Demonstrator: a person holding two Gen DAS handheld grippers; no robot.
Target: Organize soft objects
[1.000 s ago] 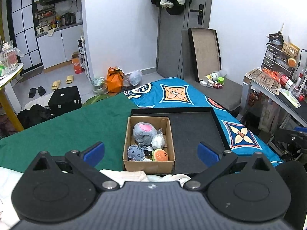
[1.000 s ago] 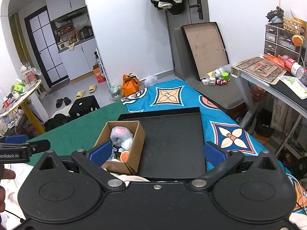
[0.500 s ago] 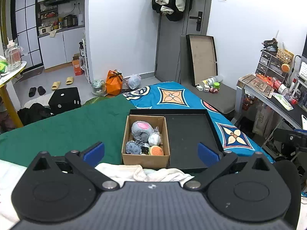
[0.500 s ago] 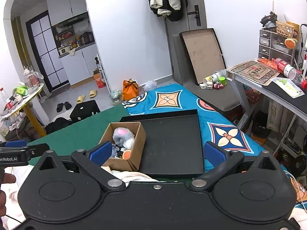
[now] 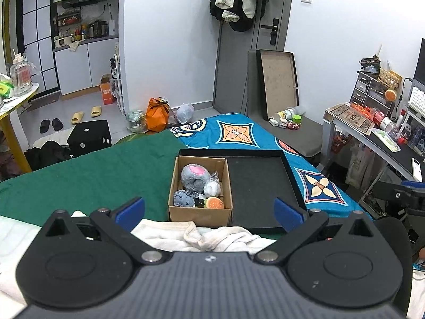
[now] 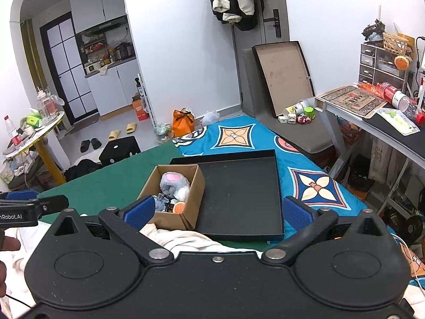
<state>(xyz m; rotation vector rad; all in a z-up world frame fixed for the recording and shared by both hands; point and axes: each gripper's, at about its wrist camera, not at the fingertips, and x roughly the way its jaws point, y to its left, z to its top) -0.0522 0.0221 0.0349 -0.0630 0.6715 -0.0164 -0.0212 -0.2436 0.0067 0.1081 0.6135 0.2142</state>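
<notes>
cardboard box (image 5: 199,214) of plush toys (image 5: 195,176), black tray (image 5: 259,186)

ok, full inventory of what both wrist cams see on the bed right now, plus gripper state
cardboard box: 1, brown, in the left end of the black tray
black tray: 1, on the bed, bare to the right of the box
grey plush: 1, grey with a pink patch, far end of the box
blue-grey plush: 1, near-left corner of the box
white soft item: 1, middle right of the box
orange soft item: 1, near-right corner of the box
green blanket: 1, left of the tray
blue patterned cover: 1, beyond and right of the tray
white cloth: 1, in front of the box
left gripper: blue fingers apart, holding nothing
right gripper: blue fingers apart, holding nothing
</notes>
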